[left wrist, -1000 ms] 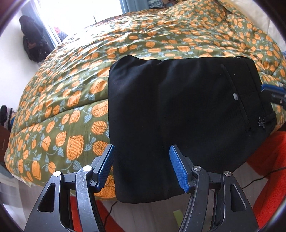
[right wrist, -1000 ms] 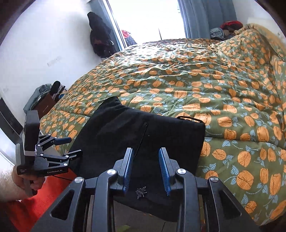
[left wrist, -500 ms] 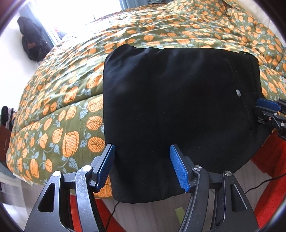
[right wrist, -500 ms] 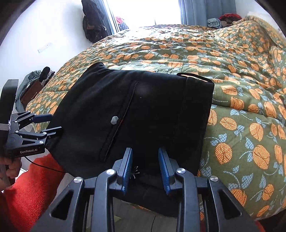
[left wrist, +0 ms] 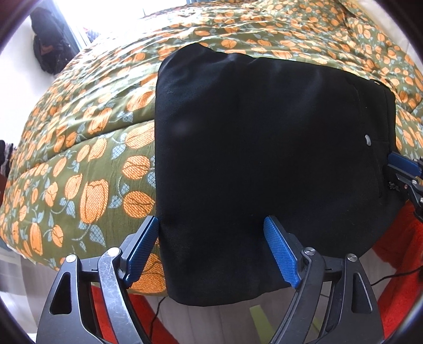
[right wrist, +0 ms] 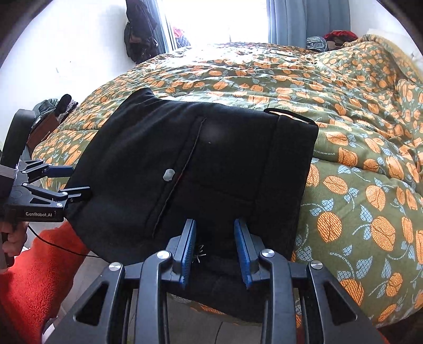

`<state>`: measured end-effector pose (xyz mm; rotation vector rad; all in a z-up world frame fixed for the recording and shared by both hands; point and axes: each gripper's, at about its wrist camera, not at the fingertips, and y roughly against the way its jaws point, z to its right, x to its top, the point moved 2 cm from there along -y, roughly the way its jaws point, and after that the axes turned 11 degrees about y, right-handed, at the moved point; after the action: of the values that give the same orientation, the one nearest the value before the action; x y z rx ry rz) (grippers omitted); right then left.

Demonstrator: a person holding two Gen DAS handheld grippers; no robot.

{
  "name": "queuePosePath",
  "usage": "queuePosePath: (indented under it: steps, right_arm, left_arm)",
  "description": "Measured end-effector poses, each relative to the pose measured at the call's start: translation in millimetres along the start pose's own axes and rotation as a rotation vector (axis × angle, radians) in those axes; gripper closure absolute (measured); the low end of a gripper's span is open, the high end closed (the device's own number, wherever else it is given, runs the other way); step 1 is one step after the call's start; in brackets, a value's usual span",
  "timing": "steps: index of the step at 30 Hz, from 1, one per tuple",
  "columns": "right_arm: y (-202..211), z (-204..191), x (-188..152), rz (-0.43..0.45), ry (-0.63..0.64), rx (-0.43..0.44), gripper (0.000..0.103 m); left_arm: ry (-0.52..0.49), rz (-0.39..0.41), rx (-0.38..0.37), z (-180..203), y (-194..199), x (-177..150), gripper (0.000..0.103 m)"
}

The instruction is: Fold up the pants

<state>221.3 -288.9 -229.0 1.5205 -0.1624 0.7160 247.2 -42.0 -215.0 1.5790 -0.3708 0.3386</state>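
Folded black pants (left wrist: 264,148) lie on a bed's near edge, draping over it, as two handheld grippers close in. The left gripper (left wrist: 211,248), jaws spread wide, straddles the pants' near left corner without clamping it; the right gripper (right wrist: 215,247), jaws partly apart, sits over the waistband end, gripping nothing. Beneath the pants spreads a quilted olive bedspread (right wrist: 343,111) printed with orange tulips. Below the pants' hanging edge lies a fuzzy red rug (right wrist: 34,267); beyond them, a bright window (right wrist: 219,18).

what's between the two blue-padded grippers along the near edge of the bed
In the right wrist view, only the folded black pants span from the left gripper to the right gripper.
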Motion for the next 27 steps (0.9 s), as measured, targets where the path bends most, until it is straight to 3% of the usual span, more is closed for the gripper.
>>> queuePosePath:
  steps: [9, 18, 27]
  right_arm:
    - [-2.3, -14.5, -6.8, 0.02, 0.061, -0.092, 0.072]
    - [-2.7, -14.0, -8.4, 0.025, 0.056, -0.097, 0.072]
    - [-1.8, -11.8, -9.2, 0.026, 0.037, -0.078, 0.071]
  left_arm:
    - [-0.053, 0.062, 0.04, 11.0, -2.3, -7.9, 0.016]
    - [-0.037, 0.058, 0.027, 11.9, -4.7, -10.7, 0.016]
    - [-0.097, 0.057, 0.082, 20.4, -3.7, -8.4, 0.016]
